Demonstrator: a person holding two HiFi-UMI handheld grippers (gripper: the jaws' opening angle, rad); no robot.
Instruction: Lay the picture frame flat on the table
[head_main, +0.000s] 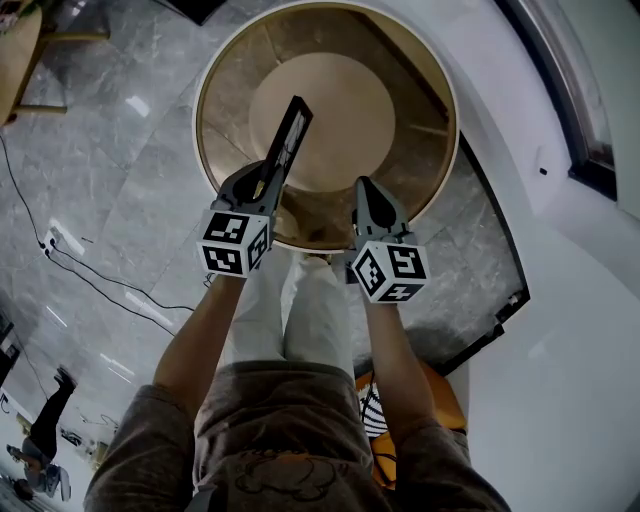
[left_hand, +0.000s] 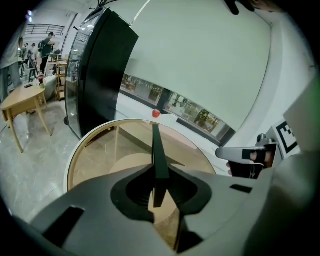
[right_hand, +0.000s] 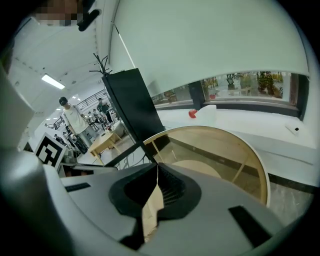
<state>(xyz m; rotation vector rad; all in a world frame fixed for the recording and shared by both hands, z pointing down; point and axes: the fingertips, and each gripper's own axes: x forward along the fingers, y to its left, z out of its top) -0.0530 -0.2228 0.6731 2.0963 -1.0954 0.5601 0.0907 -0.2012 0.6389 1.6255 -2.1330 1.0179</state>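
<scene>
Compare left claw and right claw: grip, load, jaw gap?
Left claw is clamped on the picture frame, which stands edge-on between its jaws; right claw holds nothing. Left claw's jaws sit apart by the frame's thickness; right claw's jaws meet at the tips. Shared: both angle down over the near rim of the round table, side by side.

The near end of the picture frame (head_main: 287, 135) is hidden under the left gripper (head_main: 268, 185); between the jaws it shows edge-on only, its face unseen. Beyond the jaws, a red thing (left_hand: 156, 113) is too small to name. The jaws cover the near rim of the worktop (left_hand: 100, 150).
</scene>
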